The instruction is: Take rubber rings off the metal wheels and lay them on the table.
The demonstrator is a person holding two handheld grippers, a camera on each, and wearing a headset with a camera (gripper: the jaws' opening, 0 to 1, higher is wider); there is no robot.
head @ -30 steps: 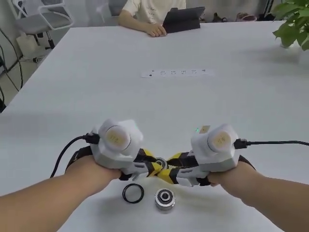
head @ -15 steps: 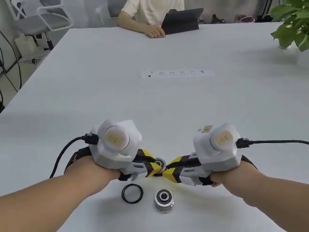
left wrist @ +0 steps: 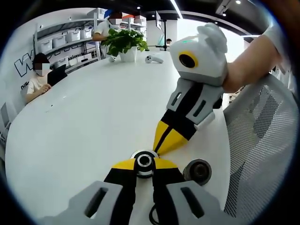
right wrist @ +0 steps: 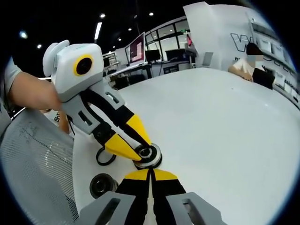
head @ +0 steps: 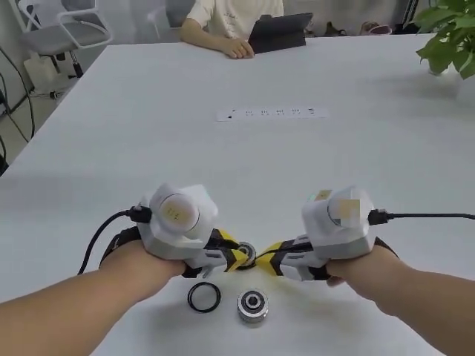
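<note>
At the near edge of the table point(head: 111, 133), a loose rubber ring point(head: 204, 297) and a bare metal wheel point(head: 253, 306) lie just beside each other. Just beyond them the left gripper point(head: 239, 256) is clamped on a second wheel point(head: 246, 254), whose dark rubber looks not yet off. The right gripper point(head: 262, 258) has its jaws pressed together, with the tips at that wheel's rim. Whether they pinch any rubber I cannot tell.

If the tips catch only a sliver of rubber, a pull would likely slip off. A ring that snaps free could also jerk the wheel out of the left jaws, letting it roll off the near edge.

The one container, a white pot point(left wrist: 127, 56) at the far edge, holds a leafy plant point(left wrist: 123, 41).
</note>
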